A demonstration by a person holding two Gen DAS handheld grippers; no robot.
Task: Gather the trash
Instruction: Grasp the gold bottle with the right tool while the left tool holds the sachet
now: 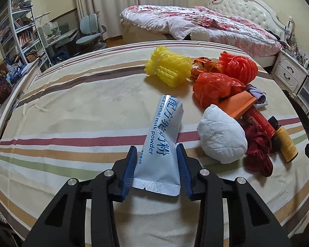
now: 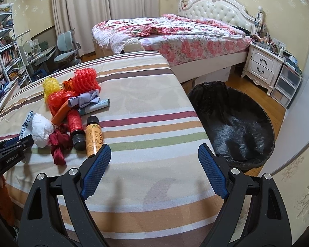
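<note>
- Two grippers in view above a striped bedcover (image 2: 150, 103), each held over its own part of the bed.
- Left gripper (image 1: 157, 150): pinched on the lower end of a white milk powder sachet (image 1: 162, 135), blue pads touching both edges of it. Sachet pointed away along the cover, its crimped end toward the camera.
- Right gripper (image 2: 154, 154): spread wide, nothing between its fingers, hung over bare cover near the bed's edge.
- Beside the sachet, close on its right: a crumpled white tissue (image 1: 222, 135).
- Behind the tissue, heaped and touching: dark red cloth (image 1: 257, 150), yellow bottle (image 1: 286, 144), red bottle (image 2: 74, 121), orange box (image 1: 240, 105), orange plastic bag (image 1: 212, 86), red foam net (image 1: 239, 65), yellow foam net (image 1: 169, 65).
- Down on the wooden floor, just beside the bed: a bin lined with a black bag (image 2: 232, 123), mouth open.
</note>
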